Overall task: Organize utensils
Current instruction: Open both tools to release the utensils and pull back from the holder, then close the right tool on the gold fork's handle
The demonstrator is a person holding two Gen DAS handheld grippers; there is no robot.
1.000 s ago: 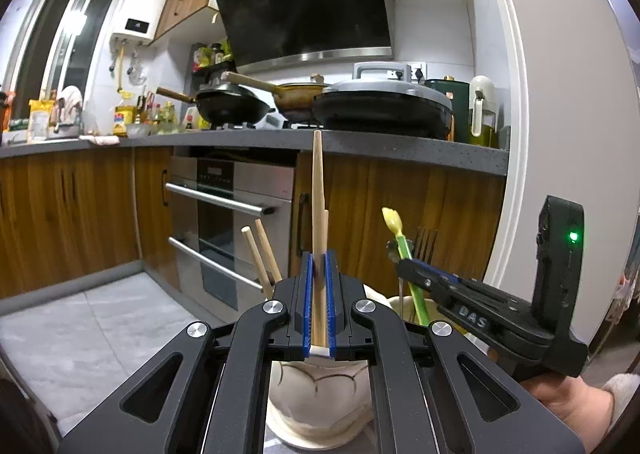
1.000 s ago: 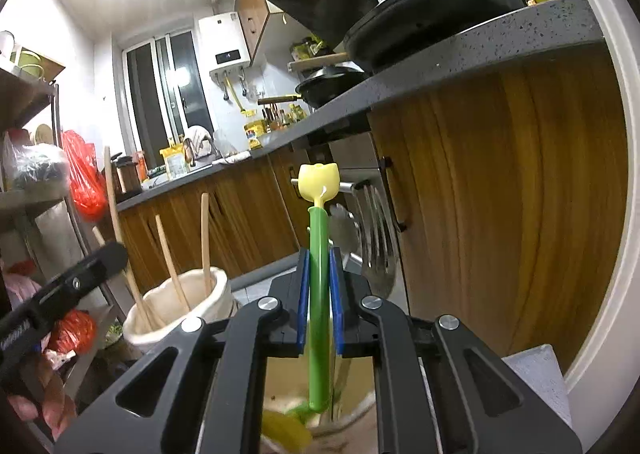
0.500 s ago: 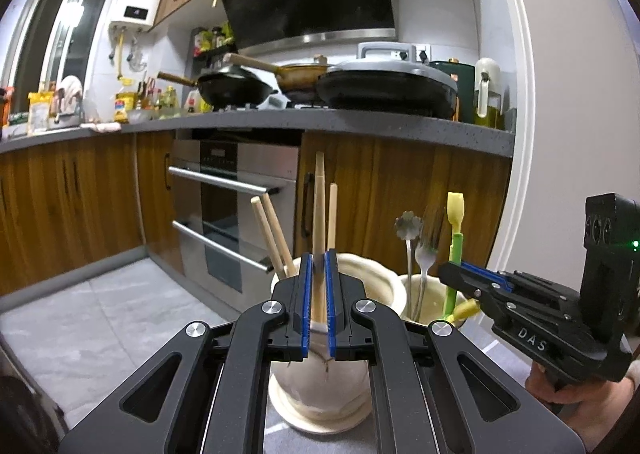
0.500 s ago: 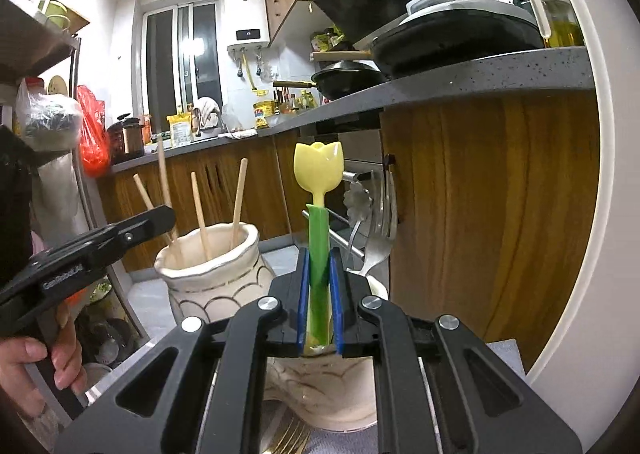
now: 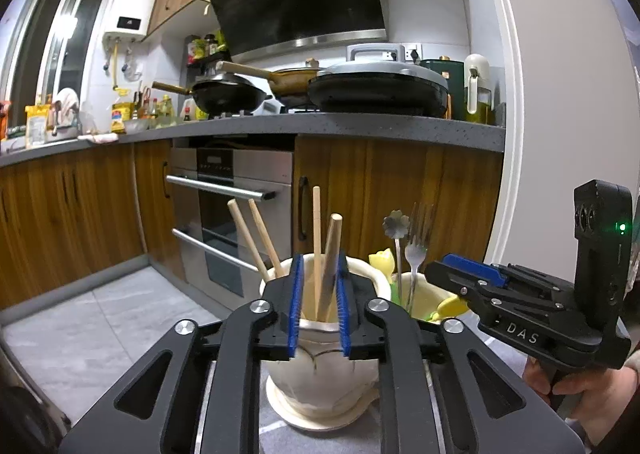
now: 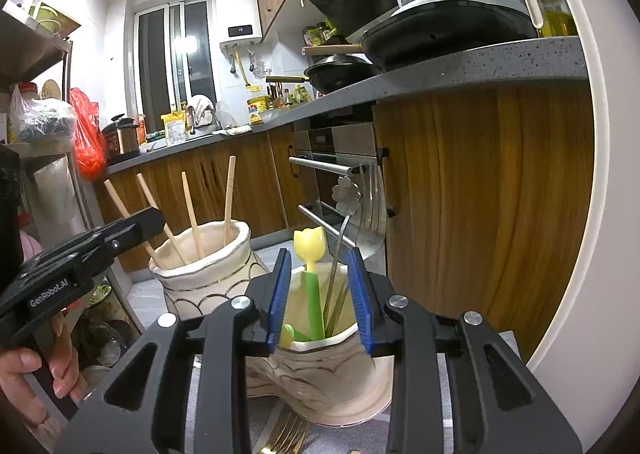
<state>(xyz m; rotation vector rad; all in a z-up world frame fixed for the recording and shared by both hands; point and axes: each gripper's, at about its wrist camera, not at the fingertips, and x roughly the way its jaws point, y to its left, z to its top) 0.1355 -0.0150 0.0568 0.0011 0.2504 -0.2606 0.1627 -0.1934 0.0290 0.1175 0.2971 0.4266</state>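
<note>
Two cream ceramic pots stand side by side. In the left wrist view my left gripper (image 5: 319,294) hovers over the left pot (image 5: 320,370), jaws opening. A wooden chopstick (image 5: 330,254) stands in the pot between the blue pads, free of them, beside other chopsticks (image 5: 256,238). In the right wrist view my right gripper (image 6: 320,294) is over the right pot (image 6: 320,378), jaws opening too. The green tulip-topped utensil (image 6: 312,286) stands in that pot between the pads, untouched, next to a fork (image 6: 372,194) and a flower-handled spoon (image 6: 346,192).
A gold fork (image 6: 284,434) lies on the grey table in front of the right pot. Wooden cabinets (image 6: 480,214) and an oven (image 5: 236,214) stand close behind. A hand (image 5: 580,402) holds the right gripper (image 5: 460,278) beside the pots.
Both utensils came down into their pots. Both grippers, shut on the chopstick and the green utensil before, have parted their pads and let them go.
</note>
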